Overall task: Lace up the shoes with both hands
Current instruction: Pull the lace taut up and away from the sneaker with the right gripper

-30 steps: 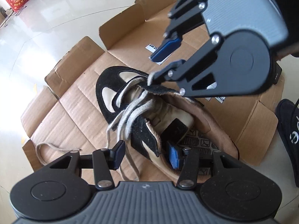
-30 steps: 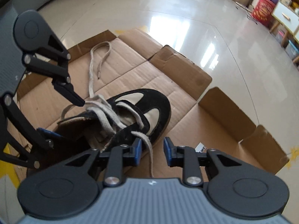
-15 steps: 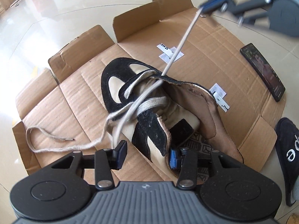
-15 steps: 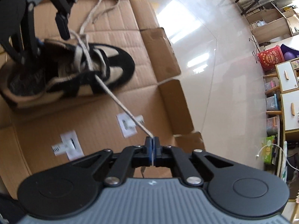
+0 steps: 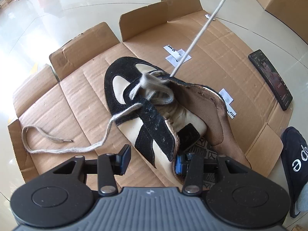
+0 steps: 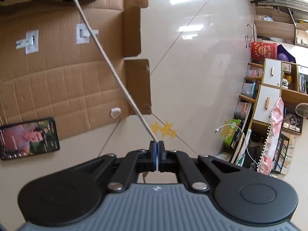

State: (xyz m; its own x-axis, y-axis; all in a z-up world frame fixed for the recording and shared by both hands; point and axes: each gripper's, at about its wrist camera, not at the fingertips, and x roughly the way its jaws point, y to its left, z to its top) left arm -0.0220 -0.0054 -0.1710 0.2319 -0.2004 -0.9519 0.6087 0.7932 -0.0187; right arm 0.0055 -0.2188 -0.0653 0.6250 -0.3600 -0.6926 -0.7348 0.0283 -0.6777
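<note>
Your right gripper (image 6: 157, 150) is clamped on the lace (image 6: 107, 65), angled down and pulling it taut from the shoe (image 5: 154, 115) on the cardboard (image 5: 221, 44) — your left gripper (image 5: 152, 158) points steeply down, jaws half-open astride the shoe's heel flap, the grip unclear.

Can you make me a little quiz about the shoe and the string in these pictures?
1. True or false: the right gripper has its jaws shut on the shoelace.
2. What does the shoe lie on? A) a blue towel B) flattened cardboard C) a wooden tray
3. Fill in: the lace going to the right gripper is pulled ____, while the other end lies loose on the cardboard.

Key
1. True; the lace is pinched between the pads.
2. B
3. Tight. It runs in a straight line from the shoe. The left gripper steadies the shoe, one side of the shoe between its jaws.
</note>
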